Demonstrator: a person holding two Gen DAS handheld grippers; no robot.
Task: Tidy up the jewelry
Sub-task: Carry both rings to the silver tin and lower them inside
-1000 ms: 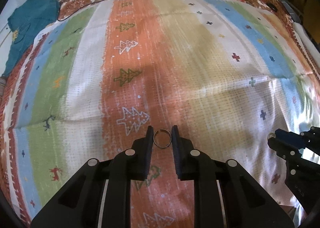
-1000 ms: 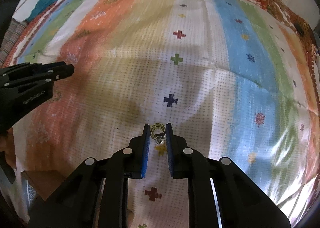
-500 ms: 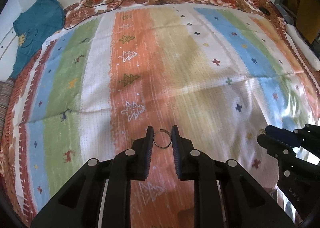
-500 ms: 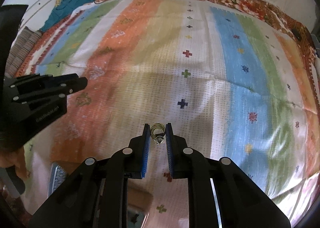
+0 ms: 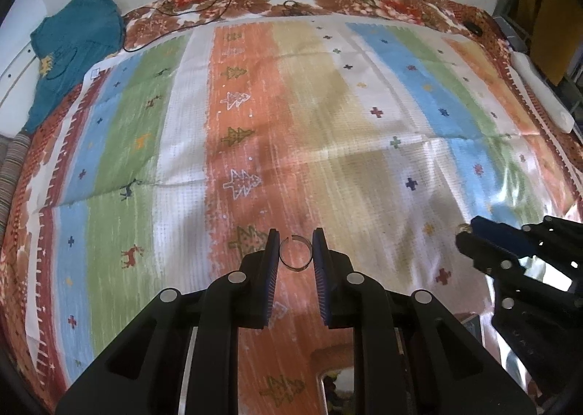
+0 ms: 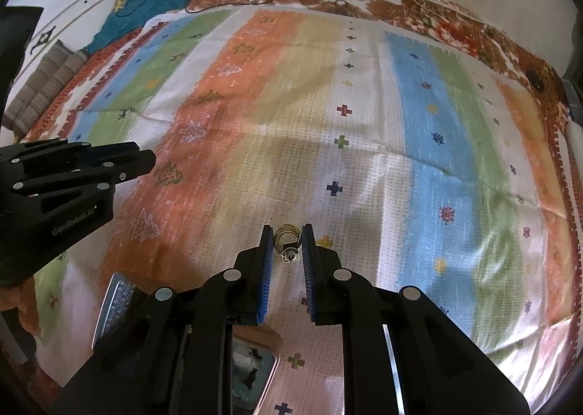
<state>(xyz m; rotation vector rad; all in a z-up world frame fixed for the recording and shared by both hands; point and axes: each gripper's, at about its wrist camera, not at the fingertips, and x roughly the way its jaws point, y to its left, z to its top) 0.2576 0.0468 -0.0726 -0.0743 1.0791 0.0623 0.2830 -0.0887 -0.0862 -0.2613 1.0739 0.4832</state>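
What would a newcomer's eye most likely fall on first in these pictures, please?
Probably the thin silver ring pinched in the left gripper, and the coiled gold ring clamped in the right gripper. Behind both spreads the bright striped cloth, with a teal garment at its far left corner.

L gripper points steeply down, black fingers w/ blue pads, jaws nearly shut, pinching a thin ring by its sides. R gripper same pose, angled down, jaws narrow, clamped on a coiled gold ring. Both held up off the surface. Each shows in the other's view: R at the right edge, L at the left edge, side by side, apart.
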